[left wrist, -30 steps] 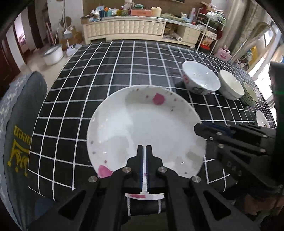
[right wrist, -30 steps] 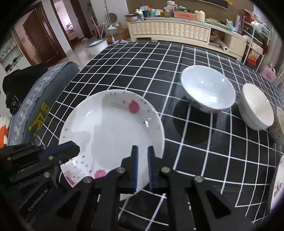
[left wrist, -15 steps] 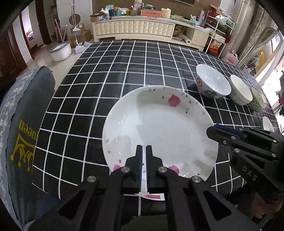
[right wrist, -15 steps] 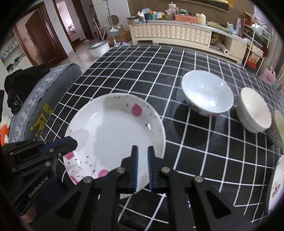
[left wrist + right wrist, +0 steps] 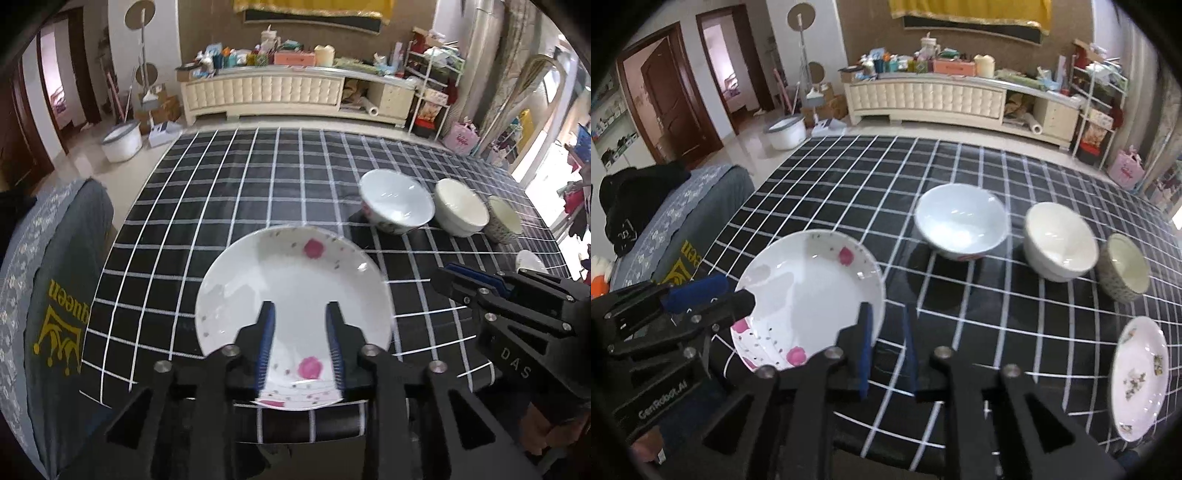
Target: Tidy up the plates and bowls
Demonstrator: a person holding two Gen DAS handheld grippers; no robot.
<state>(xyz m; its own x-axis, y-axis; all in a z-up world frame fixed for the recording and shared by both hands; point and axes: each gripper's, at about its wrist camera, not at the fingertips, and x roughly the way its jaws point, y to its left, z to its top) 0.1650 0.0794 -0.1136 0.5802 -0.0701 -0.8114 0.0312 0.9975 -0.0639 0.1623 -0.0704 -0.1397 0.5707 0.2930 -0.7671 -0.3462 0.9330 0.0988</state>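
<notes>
The plate with pink flowers is seen lying flat near the front edge of the checked tablecloth, and the left gripper is held above its near rim with the fingers spread apart — nothing is clasped between them. The right gripper is likewise parted and bare, poised just right of the plate. Three bowls — a large bowl, a cream bowl and a small patterned bowl — are lined up farther back, with a second plate at the near right.
</notes>
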